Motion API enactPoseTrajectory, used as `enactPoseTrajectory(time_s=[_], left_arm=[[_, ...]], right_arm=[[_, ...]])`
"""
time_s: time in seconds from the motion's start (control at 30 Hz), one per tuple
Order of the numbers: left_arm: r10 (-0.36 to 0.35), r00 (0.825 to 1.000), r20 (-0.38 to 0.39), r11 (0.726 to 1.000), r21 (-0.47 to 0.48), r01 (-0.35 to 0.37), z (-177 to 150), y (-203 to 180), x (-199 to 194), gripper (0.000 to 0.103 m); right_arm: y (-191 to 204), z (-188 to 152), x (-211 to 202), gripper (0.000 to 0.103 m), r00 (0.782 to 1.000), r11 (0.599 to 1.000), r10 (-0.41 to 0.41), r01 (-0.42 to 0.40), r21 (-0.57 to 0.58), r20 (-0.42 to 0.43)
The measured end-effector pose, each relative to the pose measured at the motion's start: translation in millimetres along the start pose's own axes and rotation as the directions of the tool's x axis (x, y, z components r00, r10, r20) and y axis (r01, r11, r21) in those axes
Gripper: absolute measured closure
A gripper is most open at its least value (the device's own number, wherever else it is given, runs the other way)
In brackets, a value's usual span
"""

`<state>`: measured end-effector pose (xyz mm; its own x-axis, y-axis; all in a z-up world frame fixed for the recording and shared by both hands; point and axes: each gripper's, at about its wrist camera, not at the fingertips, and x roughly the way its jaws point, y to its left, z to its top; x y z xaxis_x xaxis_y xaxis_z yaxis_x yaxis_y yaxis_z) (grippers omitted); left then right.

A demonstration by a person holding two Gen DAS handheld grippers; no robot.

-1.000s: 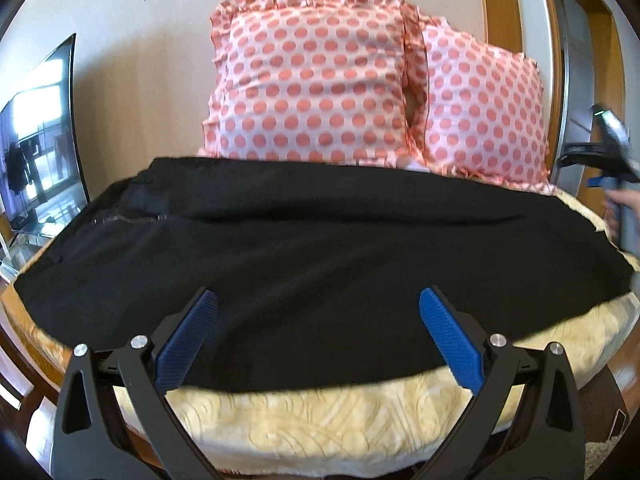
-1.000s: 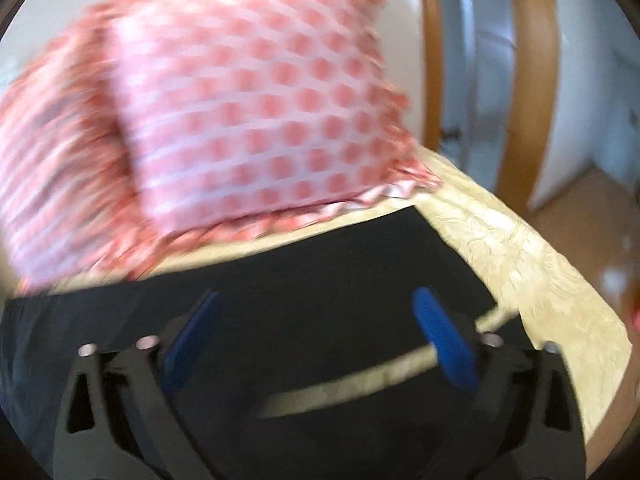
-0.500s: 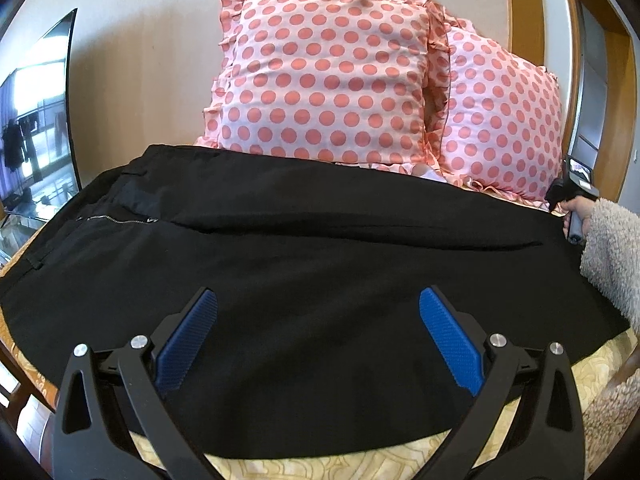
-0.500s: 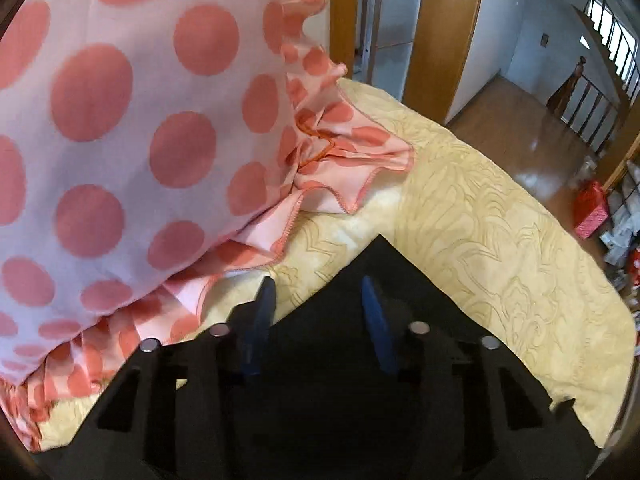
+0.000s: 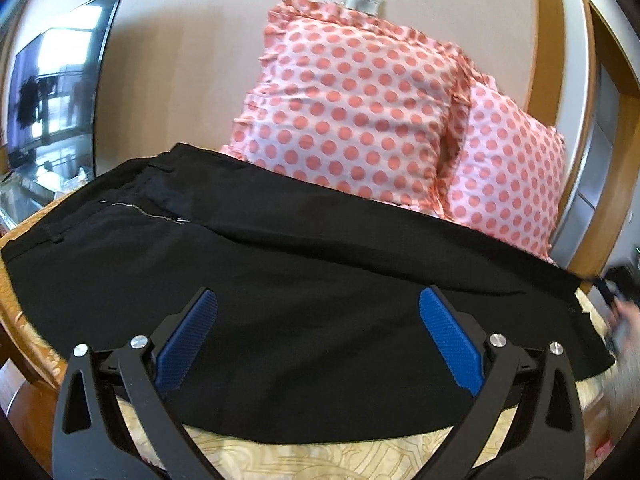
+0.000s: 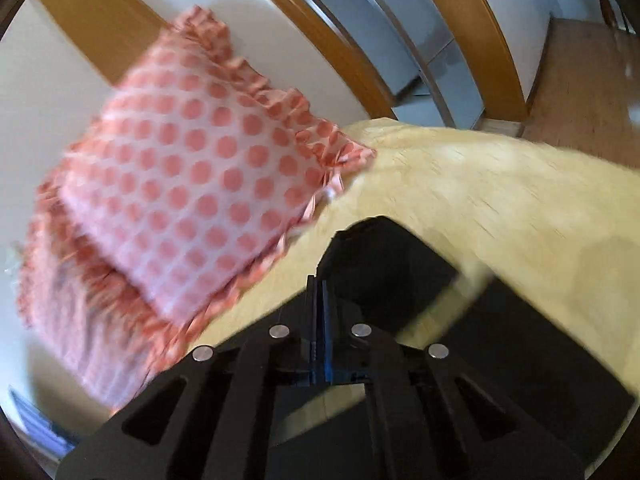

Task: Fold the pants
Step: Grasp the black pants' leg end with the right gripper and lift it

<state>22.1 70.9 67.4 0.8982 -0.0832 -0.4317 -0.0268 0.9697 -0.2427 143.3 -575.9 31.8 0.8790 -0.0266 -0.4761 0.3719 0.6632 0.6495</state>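
Note:
Black pants (image 5: 304, 280) lie spread across the bed, waistband and zipper at the left, leg ends at the right. My left gripper (image 5: 318, 332) is open and empty above the near edge of the pants. My right gripper (image 6: 320, 292) is shut on the far corner of the pants' leg end (image 6: 384, 256) and lifts it off the yellow bedspread (image 6: 500, 184). In the left wrist view the right gripper (image 5: 612, 284) shows blurred at the right edge by the leg end.
Two pink polka-dot pillows (image 5: 348, 108) (image 5: 508, 176) lean on the wall behind the pants. A TV screen (image 5: 52, 84) stands at the left. A wooden door frame (image 6: 340, 48) and wood floor (image 6: 580, 76) lie beyond the bed's right side.
My right gripper has closed on the corner of the leg end and pulled it up and back. My left gripper has drawn back a little and tilted, staying open.

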Motion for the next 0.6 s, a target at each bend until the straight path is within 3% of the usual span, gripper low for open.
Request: enactPoseTrajectory(time_s=[0.13, 0.3, 0.4, 0.43, 0.47, 0.6], left_arm=[[0.017, 1.0, 0.018, 0.999, -0.029, -0.017, 10, 9, -7, 0.002], [0.08, 0.996, 0.028, 0.996, -0.033, -0.079, 33, 20, -1, 0.002], [0.12, 0.993, 0.011, 0.992, -0.044, -0.12, 44, 31, 7, 0.002], [0.111, 0.994, 0.006, 0.992, -0.061, -0.11, 49, 37, 11, 0.002], [0.103, 0.995, 0.006, 0.992, -0.074, -0.102, 51, 41, 13, 0.002], [0.073, 0.997, -0.014, 0.977, -0.199, -0.075, 65, 59, 31, 0.002]], right_arm=[[-33, -51, -55, 0.1, 0.999, 0.998, 0.018, -0.015, 0.059, -0.046], [-46, -60, -54, 0.098, 0.994, 0.998, 0.007, 0.0, 0.07, -0.105], [-49, -60, -53, 0.073, 0.991, 0.995, -0.038, 0.049, 0.085, -0.131], [-51, -59, -52, 0.049, 0.989, 0.993, -0.04, 0.055, 0.1, -0.139], [-54, -59, -52, 0.032, 0.989, 0.992, -0.046, 0.062, 0.112, -0.143], [-56, -57, -47, 0.036, 0.991, 0.991, -0.051, 0.065, 0.114, -0.12]])
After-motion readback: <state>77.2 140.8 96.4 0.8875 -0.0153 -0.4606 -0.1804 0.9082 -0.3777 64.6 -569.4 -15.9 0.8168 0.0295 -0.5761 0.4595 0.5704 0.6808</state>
